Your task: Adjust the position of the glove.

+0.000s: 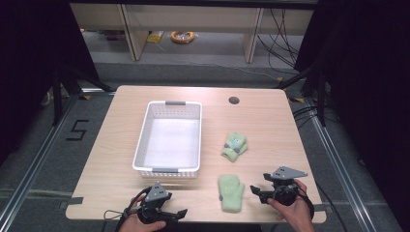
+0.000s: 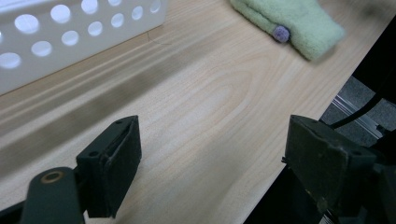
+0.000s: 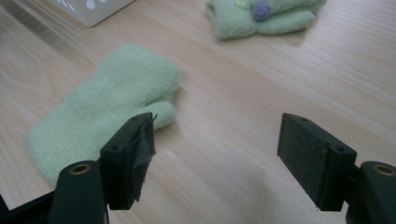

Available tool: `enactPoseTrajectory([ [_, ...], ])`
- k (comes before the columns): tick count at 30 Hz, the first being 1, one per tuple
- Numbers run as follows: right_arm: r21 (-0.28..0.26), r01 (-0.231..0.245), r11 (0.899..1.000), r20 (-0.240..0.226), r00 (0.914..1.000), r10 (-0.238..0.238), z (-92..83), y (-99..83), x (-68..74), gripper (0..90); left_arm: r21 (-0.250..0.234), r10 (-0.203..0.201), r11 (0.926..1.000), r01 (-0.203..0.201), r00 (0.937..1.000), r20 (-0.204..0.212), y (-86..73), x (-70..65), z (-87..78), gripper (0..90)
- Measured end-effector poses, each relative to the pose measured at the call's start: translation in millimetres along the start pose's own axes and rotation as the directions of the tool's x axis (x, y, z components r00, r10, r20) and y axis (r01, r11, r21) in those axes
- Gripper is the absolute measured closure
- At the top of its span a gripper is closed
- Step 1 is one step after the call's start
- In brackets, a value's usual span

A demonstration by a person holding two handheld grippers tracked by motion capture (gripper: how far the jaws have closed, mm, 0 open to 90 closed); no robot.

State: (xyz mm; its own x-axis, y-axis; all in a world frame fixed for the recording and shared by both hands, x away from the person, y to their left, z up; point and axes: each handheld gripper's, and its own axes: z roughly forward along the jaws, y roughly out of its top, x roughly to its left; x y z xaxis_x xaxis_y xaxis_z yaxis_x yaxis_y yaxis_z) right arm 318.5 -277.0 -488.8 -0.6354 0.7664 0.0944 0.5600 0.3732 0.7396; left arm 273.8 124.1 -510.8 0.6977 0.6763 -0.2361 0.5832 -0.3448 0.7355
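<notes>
Both tongs spread, holding nothing; right gripper (image 1: 257, 189) should probably straddle the near mitten (image 1: 230, 193) just left; left gripper (image 1: 178, 213) waits.

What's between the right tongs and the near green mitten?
Nothing visible. The right tongs stand open just beside the flat mitten, with bare table between them. In the right gripper view, the mitten lies just past one jaw. The basket and the second mitten lie farther off.
</notes>
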Motion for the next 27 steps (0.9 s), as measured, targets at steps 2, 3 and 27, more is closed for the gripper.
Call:
enactPoseTrajectory([
  [2, 0.000, 0.007, 1.000, 0.016, 0.9999, -0.007, -0.2, 0.1, 1.2, 28.4, 0.014, 0.014, 0.9998, -0.014, 0.9999, 0.007, 0.1, 1.2, -0.7, 18.4],
  [3, 0.005, 0.008, 1.000, 0.001, 1.0000, -0.008, 0.2, 0.3, 2.0, 28.4, 0.011, 0.011, 0.9999, -0.011, 0.9999, 0.006, -0.1, 0.7, -0.3, 18.4],
  [27, -0.044, 0.106, 0.993, -0.086, 0.9902, -0.110, 1.8, 14.3, 19.1, 38.0, -0.044, 0.094, 0.9947, -0.094, 0.9956, 0.005, 3.4, -21.1, 8.4, 20.1],
])
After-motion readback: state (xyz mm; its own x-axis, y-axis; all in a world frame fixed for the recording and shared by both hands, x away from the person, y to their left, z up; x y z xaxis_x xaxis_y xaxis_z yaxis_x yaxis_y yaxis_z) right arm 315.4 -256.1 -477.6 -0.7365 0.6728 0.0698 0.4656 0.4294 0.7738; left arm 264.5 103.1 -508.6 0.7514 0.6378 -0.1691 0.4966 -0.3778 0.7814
